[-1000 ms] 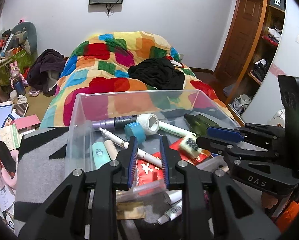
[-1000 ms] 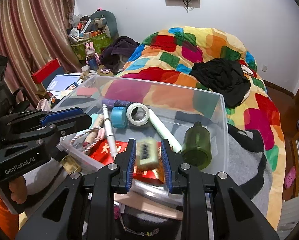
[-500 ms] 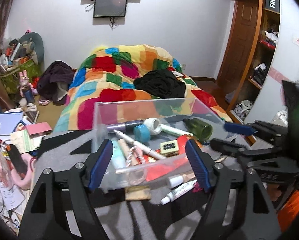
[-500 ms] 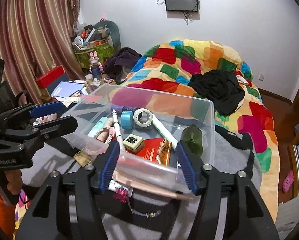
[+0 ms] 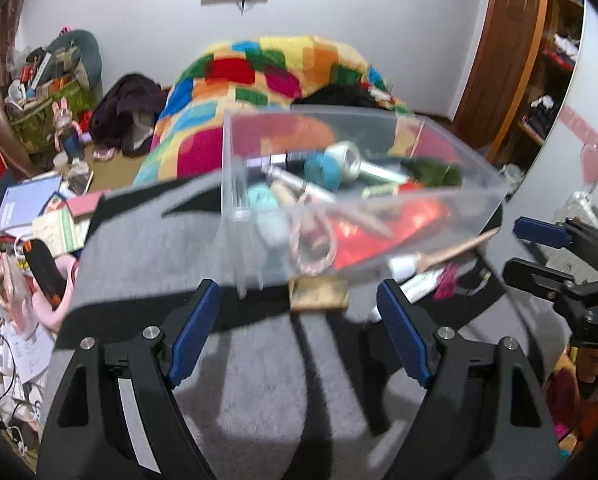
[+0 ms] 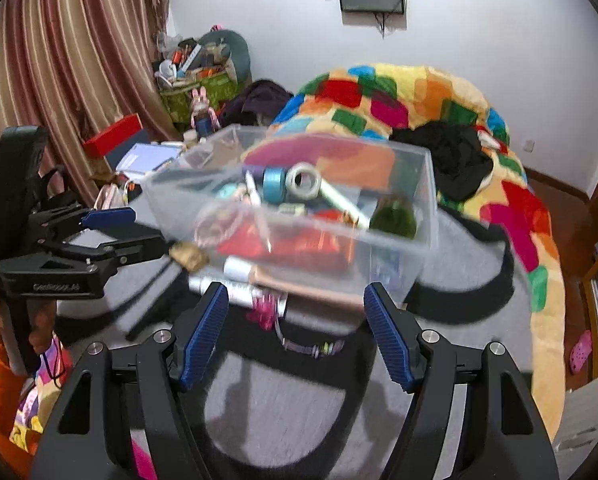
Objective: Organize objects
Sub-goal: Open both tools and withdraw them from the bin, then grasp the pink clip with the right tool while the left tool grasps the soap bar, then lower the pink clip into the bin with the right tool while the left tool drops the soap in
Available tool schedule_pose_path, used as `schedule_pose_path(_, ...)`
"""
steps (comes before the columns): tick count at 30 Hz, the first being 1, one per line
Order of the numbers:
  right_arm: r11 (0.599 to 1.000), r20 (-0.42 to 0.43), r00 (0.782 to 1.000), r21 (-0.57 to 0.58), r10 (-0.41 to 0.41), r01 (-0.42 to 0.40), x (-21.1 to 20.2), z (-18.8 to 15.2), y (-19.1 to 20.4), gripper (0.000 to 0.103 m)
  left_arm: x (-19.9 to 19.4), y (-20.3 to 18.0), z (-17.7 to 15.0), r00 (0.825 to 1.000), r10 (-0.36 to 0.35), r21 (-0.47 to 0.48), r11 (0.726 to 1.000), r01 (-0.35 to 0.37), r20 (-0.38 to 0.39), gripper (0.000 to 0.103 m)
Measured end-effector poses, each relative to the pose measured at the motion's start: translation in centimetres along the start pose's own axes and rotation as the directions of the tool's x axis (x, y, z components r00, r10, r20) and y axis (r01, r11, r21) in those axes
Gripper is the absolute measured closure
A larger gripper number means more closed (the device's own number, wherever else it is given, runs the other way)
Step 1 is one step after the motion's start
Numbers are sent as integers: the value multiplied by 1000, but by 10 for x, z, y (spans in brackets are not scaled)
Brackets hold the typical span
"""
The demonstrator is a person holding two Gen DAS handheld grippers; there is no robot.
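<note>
Two hand-held grippers hang over a grey, felt-like blanket (image 5: 267, 368) with broad black stripes, both with nothing between their ribbed blue pads. The left hand-held gripper (image 5: 299, 328) has its jaws spread wide and opening further. The right hand-held gripper (image 6: 297, 328) is likewise opening, its black angular fingers framing bare blanket.

Just beyond both stands the clear plastic bin (image 5: 479, 196), a thin-walled rectangular tub resting on the blanket at the foot of the bed. Inside lies a jumble: a teal tape roll (image 6: 274, 182) beside a white tape ring (image 6: 305, 180), a pale green tube (image 6: 345, 202) lying slantwise, a dark green bottle (image 6: 393, 218) against the right wall, a slim white pen (image 6: 253, 192), a red glossy packet (image 5: 383, 232) on the floor of the bin, and a looped cord (image 5: 313, 246) pressed to the near wall.

Outside the bin, against its near wall, sit a flat golden foil packet (image 5: 319, 300), a silvery cylinder (image 6: 239, 292), a long tan stick (image 6: 311, 288), a pink crinkled trinket (image 6: 265, 310) and a beaded strap (image 6: 311, 347). Motion blur softens the finer details.

Behind, a quilt (image 6: 399, 96) of bright patchwork squares is heaped on the bed with a black garment (image 6: 451, 156) crumpled on it.
</note>
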State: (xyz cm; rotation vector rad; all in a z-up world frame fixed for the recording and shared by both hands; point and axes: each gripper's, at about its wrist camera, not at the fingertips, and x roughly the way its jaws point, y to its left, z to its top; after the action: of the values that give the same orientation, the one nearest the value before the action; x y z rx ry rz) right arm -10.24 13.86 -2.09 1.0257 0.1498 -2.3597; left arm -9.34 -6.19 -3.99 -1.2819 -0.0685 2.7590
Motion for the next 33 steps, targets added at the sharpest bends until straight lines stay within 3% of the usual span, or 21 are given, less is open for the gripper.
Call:
schedule_pose_path(4, 999, -42, 999, 28, 30, -29, 11, -10, -4, 42, 18, -1, -5, 998, -2, 9, 1000, 3, -69, 25)
schedule_pose_path(8, 996, -77, 994, 41, 82, -79, 24, -9, 0, 63, 33, -5, -3, 992, 3, 21, 1000, -1, -128, 34)
schedule_pose_path(18, 999, -126, 991, 2, 46, -46, 49, -6, 15, 83, 42, -12, 5, 990, 18, 35, 999, -13, -140, 40)
schedule_pose_path(21, 999, -128, 991, -3, 34, -34, 52, -5, 15, 88, 45, -15, 9, 990, 14, 33, 999, -10, -138, 50)
schedule_pose_path(23, 999, -124, 992, -1, 32, -33, 52, -5, 15, 92, 45, -18, 9, 991, 16, 42, 999, -11, -129, 63)
schedule_pose_path(24, 1000, -122, 992, -1, 31, -31, 52, -5, 15, 94, 44, -20, 8, 992, 13, 51, 999, -7, -124, 63)
schedule_pose_path(33, 999, -74, 997, 3, 37, -37, 34, -8, 13, 95, 26, -15, -10, 997, -13, 23, 1000, 15, -78, 63)
